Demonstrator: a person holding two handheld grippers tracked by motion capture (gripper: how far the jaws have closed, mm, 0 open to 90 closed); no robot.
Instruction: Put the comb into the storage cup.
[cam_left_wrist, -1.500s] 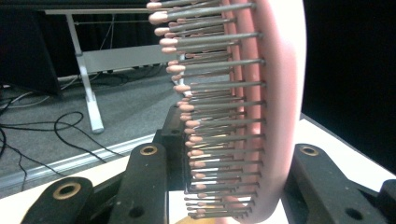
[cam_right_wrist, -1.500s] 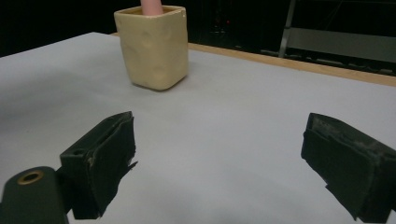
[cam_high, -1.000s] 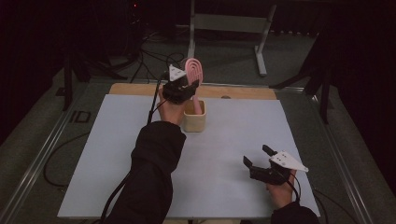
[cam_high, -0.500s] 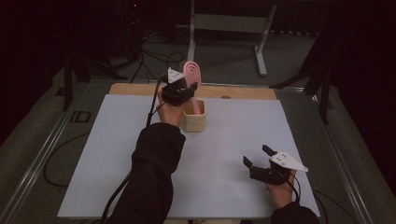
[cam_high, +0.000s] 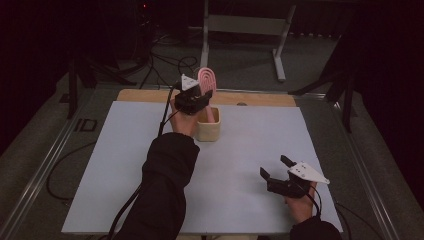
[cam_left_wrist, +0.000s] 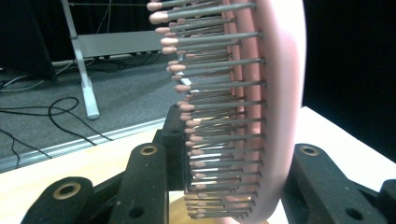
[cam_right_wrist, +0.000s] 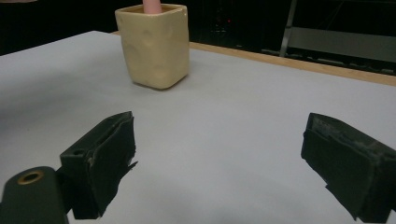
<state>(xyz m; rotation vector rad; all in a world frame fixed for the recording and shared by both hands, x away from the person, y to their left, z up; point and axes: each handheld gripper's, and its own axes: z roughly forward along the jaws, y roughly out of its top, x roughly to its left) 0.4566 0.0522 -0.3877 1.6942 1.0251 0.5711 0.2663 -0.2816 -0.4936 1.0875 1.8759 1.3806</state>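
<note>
Hairbrush (cam_high: 207, 80) upright, handle in cream cup (cam_high: 207, 131) at bench (cam_high: 125, 165) far edge; left gripper (cam_high: 192, 98) fingers clamp brush head. Right gripper (cam_high: 280, 167) fingers wide apart, empty, near edge.

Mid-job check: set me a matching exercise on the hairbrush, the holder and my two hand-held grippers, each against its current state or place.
Things:
1. pink hairbrush
2. cream square holder
3. left hand-held gripper
4. right hand-held gripper

States or places:
A. jaws wide apart, nothing between them, low over the white table near its front right
B. standing on the table near its far edge, brush handle inside it
C. upright, bristled head above the holder, clamped between two jaws
D. shut on the brush head, above the holder

Pairs: 1-C, 2-B, 3-D, 4-A
</note>
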